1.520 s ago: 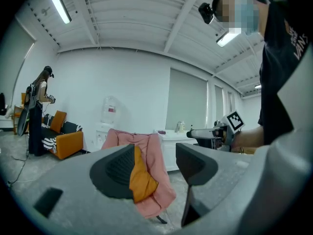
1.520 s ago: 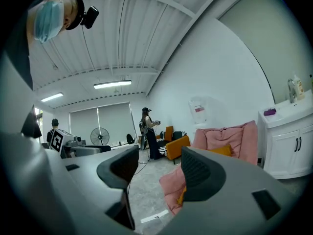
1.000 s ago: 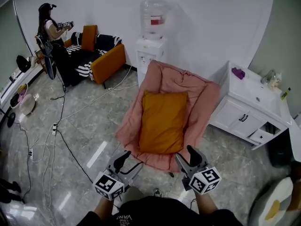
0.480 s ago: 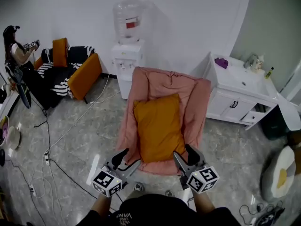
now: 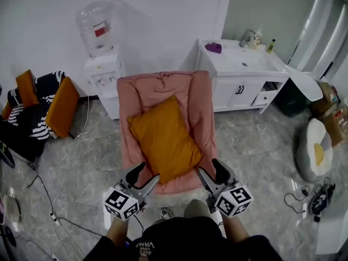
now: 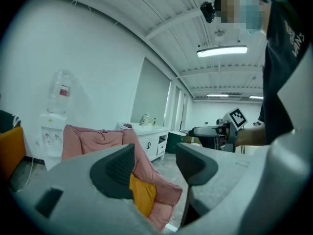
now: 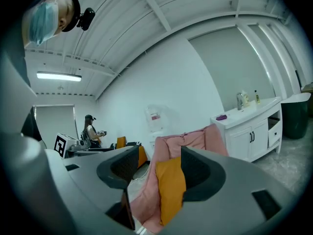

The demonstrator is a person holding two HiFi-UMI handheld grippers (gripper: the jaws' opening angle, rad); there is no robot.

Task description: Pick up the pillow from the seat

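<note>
An orange pillow (image 5: 163,137) lies tilted on a pink padded seat (image 5: 198,99) in the middle of the head view. My left gripper (image 5: 142,177) hangs just short of the seat's front left edge, jaws apart and empty. My right gripper (image 5: 213,172) is level with it at the front right edge, also open with nothing between its fingers. The left gripper view shows a corner of the pillow (image 6: 143,196) and the seat (image 6: 83,138) past the jaws. In the right gripper view, the pillow (image 7: 171,187) stands between the two pads, well beyond them.
A water dispenser (image 5: 100,64) stands left of the seat against the wall. A white sink cabinet (image 5: 242,75) is to the right. An orange sofa (image 5: 57,110) with striped cushions sits far left. Cables (image 5: 65,173) trail on the floor. A beanbag (image 5: 315,151) lies at the right.
My view has swung right: the seat and pillow now sit centred and closer, the sofa slid to the left edge, the distant person left the head view. Both grippers stay open.
</note>
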